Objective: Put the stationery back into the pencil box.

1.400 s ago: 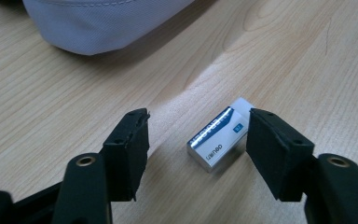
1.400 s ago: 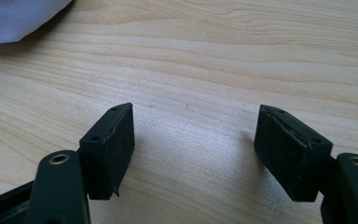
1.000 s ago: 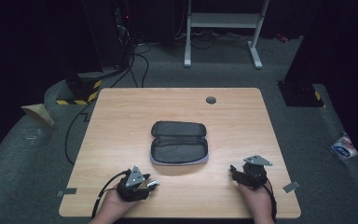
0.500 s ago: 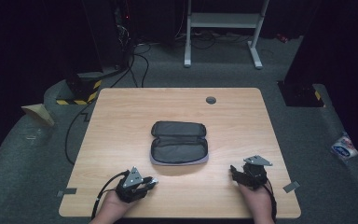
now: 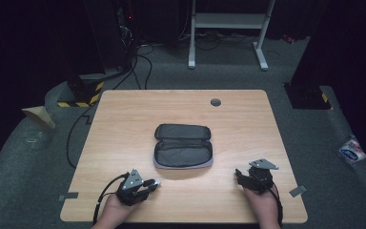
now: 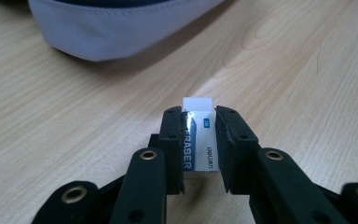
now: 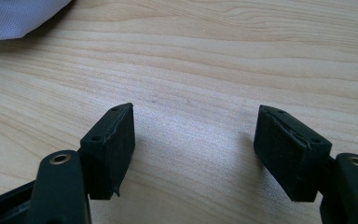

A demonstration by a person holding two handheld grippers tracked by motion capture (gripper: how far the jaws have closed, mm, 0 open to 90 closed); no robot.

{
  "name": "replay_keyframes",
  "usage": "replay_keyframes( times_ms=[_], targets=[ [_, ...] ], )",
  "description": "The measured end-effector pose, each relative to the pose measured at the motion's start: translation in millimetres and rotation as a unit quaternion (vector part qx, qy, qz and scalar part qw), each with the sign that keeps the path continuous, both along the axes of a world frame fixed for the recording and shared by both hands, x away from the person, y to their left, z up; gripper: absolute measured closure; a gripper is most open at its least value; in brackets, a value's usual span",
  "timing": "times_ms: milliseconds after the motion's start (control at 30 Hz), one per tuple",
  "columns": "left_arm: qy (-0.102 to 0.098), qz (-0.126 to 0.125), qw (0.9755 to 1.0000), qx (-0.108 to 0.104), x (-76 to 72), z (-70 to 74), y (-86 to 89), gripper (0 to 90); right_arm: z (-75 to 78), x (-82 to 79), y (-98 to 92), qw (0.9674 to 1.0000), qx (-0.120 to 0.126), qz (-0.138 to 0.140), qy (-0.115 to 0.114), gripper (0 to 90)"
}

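Gripping from above, my left gripper point(image 5: 148, 184) is sitting at the table's point(image 5: 124, 124) seven o'clock, the pouch point(image 5: 183, 145) centred. Left gripper view: jaws are pinching the eraser point(image 6: 200, 135). Right gripper view: my right gripper point(image 7: 193, 149) is gaping wide, holding nothing.

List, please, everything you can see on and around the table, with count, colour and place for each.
Eraser: one, white in a blue-and-white sleeve, near the table's front left, clamped between the left gripper's jaws.
Pencil case: one, dark grey with a pale edge, lying open at the table's middle.
Table: one, light wood, with a round grey cap near its far edge.
Packet: one, white and blue, on the floor to the right.
Left gripper: one, black, front left, shut on the eraser.
Right gripper: one, black, front right, jaws open, holding nothing.
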State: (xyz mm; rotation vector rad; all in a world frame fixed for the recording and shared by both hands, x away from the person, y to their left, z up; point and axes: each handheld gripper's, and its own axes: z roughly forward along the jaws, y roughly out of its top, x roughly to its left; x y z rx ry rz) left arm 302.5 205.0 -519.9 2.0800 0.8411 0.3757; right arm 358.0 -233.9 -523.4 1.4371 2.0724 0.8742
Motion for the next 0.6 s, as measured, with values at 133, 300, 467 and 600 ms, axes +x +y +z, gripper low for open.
replay_keyframes(
  times_ms=[133,300,467,600],
  targets=[
    [-0.012,0.006,0.9998,-0.013,-0.6,3.6,4.1,72.6,0.0,0.1,-0.1,1.0000,0.000,0.000,0.000,29.0],
    [-0.026,0.017,0.9991,-0.028,-2.1,9.6,8.8,72.6,0.0,0.1,-0.1,1.0000,0.000,0.000,0.000,29.1],
    [-0.035,0.027,0.9982,-0.041,-2.1,13.6,13.4,72.6,0.0,0.1,-0.1,1.0000,0.000,0.000,0.000,29.1],
    [-0.042,0.036,0.9973,-0.047,-1.9,17.1,17.0,72.6,0.0,0.1,-0.1,1.0000,0.000,0.000,0.000,29.1]
  ],
)
